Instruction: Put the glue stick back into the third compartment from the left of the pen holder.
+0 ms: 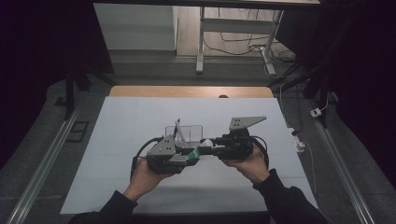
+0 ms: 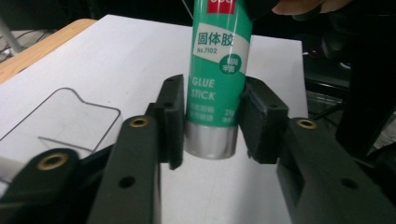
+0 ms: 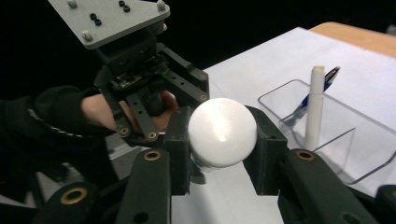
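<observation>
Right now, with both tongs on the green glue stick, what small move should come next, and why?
Probably pull the white round cap straight off with the right tongs: their pads flank it, while the left tongs clamp the green glue stick at its silver base.

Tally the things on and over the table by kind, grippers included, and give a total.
Glue stick, with white cap: 1
Clear box: 1
Pens standing in the box, one white, one blue: 2
Grippers, left gripper and right gripper, each closed on the glue stick: 2
Total: 6
</observation>
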`<state>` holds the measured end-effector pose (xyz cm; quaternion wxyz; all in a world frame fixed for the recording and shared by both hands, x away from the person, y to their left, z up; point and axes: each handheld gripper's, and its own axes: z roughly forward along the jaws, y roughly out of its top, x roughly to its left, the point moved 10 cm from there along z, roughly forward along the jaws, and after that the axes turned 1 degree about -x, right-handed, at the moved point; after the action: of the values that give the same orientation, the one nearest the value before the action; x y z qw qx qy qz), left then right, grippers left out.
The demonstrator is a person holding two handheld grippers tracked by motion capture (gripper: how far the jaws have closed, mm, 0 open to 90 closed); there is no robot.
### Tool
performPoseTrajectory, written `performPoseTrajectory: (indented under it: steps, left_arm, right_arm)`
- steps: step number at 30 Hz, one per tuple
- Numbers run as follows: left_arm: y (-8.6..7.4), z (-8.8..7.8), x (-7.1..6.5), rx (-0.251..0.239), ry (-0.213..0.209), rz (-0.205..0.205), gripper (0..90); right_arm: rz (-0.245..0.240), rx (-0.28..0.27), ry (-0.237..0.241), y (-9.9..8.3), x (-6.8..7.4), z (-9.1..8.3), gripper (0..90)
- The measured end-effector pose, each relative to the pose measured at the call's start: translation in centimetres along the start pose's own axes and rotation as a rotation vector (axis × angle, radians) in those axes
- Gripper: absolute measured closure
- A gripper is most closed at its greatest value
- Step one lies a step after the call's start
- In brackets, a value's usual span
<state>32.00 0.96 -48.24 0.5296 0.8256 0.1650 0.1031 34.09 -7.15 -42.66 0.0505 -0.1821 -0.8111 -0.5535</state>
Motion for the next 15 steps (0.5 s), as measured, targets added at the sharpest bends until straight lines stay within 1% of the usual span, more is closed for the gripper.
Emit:
performPoseTrajectory:
  steps: [2, 4, 7, 10, 13, 15]
  left_arm:
    - [-0.2, -0.2, 0.2, 0.012, 0.02, -0.013, 52.1]
    - [-0.5, -0.5, 0.4, 0.024, 0.044, -0.035, 46.5]
    - [-1.2, -1.2, 0.9, 0.051, 0.093, -0.077, 34.8]
    - [-1.7, -2.2, 1.1, 0.051, 0.114, -0.124, 27.4]
    - [-2.3, -2.9, 1.1, 0.056, 0.114, -0.171, 19.4]
    - [-2.6, -3.3, 1.0, 0.062, 0.115, -0.195, 16.0]
  right_arm:
    - [-0.035, 0.006, -0.028, 0.1, -0.1, 0.1, 65.0]
    - [-0.05, 0.012, -0.042, 0.3, -0.1, 0.2, 65.0]
    - [-0.067, 0.023, -0.059, 0.3, -0.4, 0.4, 65.0]
    - [-0.071, 0.035, -0.07, 0.3, -0.6, 0.7, 65.0]
    - [-0.078, 0.042, -0.085, 0.2, -0.9, 0.9, 65.0]
    - [-0.08, 0.042, -0.095, 0.2, -1.1, 0.9, 65.0]
